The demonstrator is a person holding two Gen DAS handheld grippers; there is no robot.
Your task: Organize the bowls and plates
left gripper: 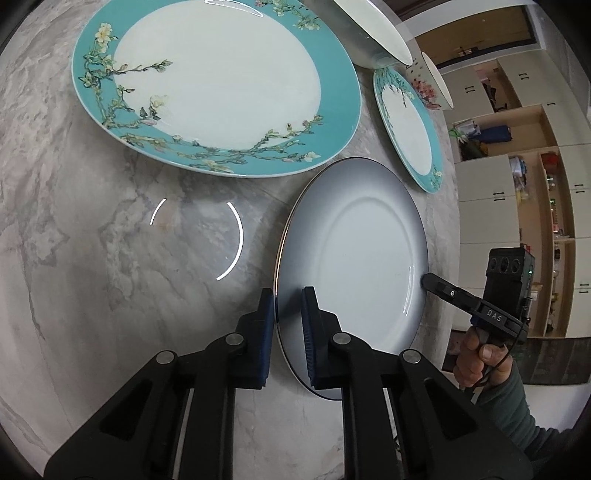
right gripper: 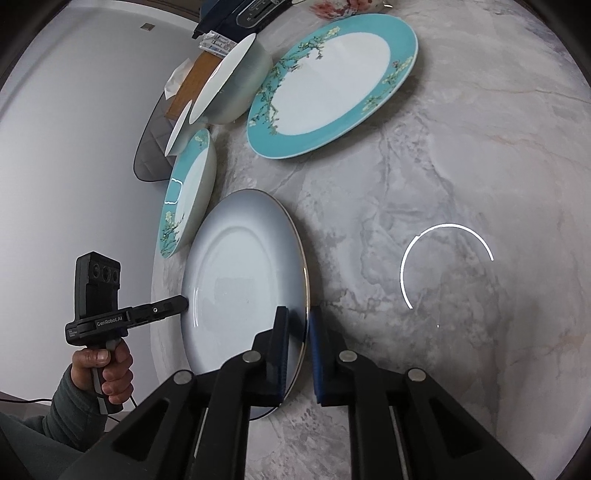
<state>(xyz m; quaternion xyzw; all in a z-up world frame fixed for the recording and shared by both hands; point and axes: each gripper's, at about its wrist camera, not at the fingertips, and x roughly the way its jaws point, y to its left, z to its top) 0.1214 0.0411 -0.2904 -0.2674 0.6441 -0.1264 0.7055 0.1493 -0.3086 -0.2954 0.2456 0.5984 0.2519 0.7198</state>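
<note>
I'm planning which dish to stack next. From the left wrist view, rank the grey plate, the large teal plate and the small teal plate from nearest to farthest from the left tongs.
1. Grey plate: its rim sits between the left tongs.
2. Large teal plate: ahead, slightly left.
3. Small teal plate: farther ahead, right, near the table edge.

3 plates (left gripper: 218, 85), 2 bowls (left gripper: 373, 33), 2 grippers (left gripper: 288, 332).
</note>
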